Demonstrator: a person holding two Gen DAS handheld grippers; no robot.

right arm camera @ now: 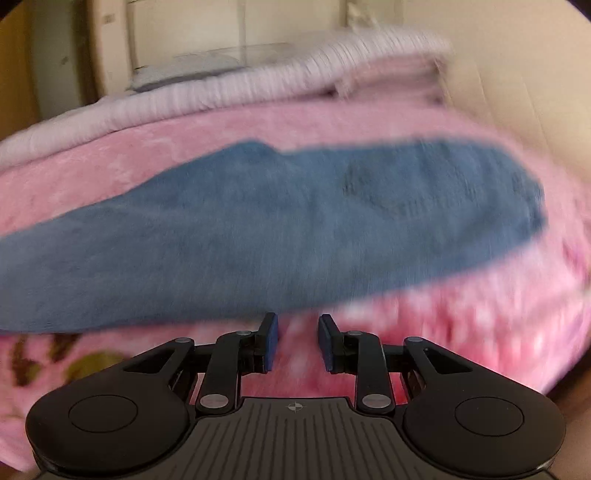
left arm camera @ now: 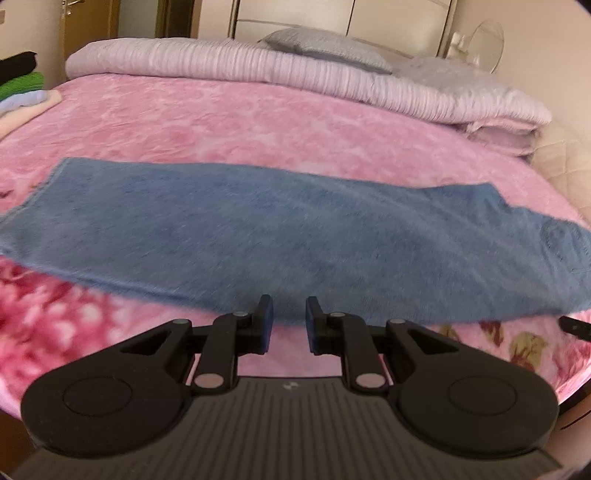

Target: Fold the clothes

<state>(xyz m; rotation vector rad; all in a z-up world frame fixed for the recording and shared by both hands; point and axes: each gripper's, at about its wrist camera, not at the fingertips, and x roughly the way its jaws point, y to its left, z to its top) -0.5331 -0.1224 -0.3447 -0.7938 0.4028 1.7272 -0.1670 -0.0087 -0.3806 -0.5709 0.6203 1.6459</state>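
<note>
**A:** Start at your left gripper point(left arm camera: 289, 325). What's under it?

**B:** Your jaws stand parted with nothing between them, and so do those of your right gripper point(right arm camera: 298, 341). Both hover over a pink floral blanket point(left arm camera: 229, 122) that covers the bed, a plush surface with darker red blooms nearest your fingers.

**A:** And the room beyond?

**B:** Past the bed you have pale cabinet doors point(left arm camera: 295, 16) and cream walls, with a wooden door point(left arm camera: 88, 22) far off to your left.

**A:** Where's the garment?

**B:** The blue fleece garment point(left arm camera: 280, 236) lies flat just ahead of both your grippers, its near edge right at your fingertips. Its long axis runs crosswise to your pointing direction, left to right. From your left gripper, the squared hem end sits to the far left; the end off to your right looks bunched, with a seam showing. The right view is blurred, so finer detail there can't be told.

**A:** Anything around it?

**B:** Beyond the garment, a rolled lilac quilt point(left arm camera: 207, 61) lies across the bed, with a grey pillow point(left arm camera: 325, 48) behind it. Far left of your left gripper, a stack of folded clothes point(left arm camera: 26, 88) sits at the bed's edge. Nothing lies between your fingers and the garment.
</note>
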